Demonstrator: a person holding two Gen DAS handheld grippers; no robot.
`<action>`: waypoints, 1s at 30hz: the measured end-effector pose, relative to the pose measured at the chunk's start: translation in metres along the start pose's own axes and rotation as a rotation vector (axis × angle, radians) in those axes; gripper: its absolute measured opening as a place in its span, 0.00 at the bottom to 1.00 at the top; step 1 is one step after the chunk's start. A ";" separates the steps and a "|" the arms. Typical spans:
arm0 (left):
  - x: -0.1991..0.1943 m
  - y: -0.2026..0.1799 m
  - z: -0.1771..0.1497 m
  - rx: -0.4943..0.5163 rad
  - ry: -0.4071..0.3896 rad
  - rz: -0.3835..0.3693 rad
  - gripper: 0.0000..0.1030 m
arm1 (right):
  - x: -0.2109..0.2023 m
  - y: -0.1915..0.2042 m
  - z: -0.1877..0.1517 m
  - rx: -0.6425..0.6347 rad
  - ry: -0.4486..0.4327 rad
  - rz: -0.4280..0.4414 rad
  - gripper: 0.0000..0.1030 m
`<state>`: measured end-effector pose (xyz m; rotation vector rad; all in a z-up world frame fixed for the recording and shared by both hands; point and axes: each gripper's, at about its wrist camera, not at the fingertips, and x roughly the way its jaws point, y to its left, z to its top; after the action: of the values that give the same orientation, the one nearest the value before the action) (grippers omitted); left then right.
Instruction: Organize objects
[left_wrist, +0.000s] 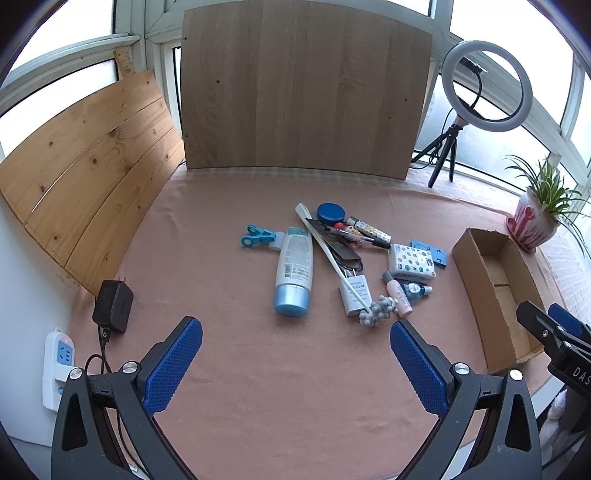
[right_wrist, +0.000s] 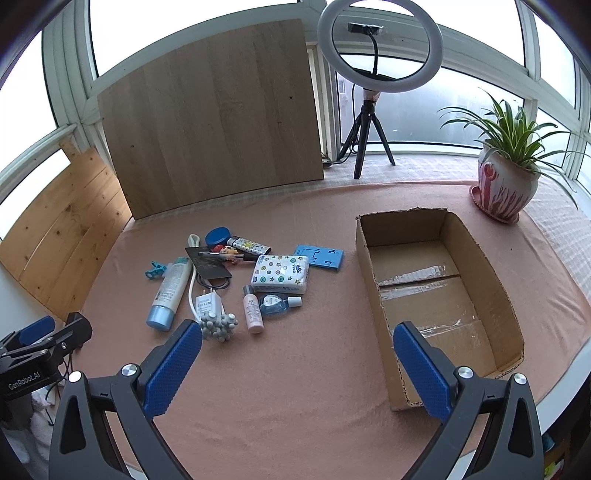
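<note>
A heap of small items lies mid-table: a white tube with a blue cap, a tissue pack, a white charger, a pink bottle, a grey knobbly massager, a blue tin and a blue clip. An open cardboard box stands to their right with nothing in it. My left gripper hangs open short of the heap. My right gripper is open too, between heap and box.
Wooden boards lean along the back and left. A ring light on a tripod and a potted plant stand at the back right. A black adapter and a power strip sit at the left edge.
</note>
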<state>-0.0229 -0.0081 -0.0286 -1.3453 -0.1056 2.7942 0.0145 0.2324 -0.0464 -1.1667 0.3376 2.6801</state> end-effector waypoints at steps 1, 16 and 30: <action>0.001 0.000 0.000 0.001 0.001 0.000 1.00 | 0.000 0.000 0.000 -0.001 0.001 0.001 0.99; 0.008 0.000 0.003 0.008 0.005 0.005 1.00 | 0.006 0.003 0.004 -0.013 0.014 0.016 0.99; 0.037 0.005 0.016 0.006 0.032 0.016 1.00 | 0.032 -0.004 0.019 0.006 0.055 0.047 0.99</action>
<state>-0.0589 -0.0117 -0.0478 -1.3945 -0.0865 2.7826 -0.0187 0.2445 -0.0582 -1.2484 0.3858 2.6887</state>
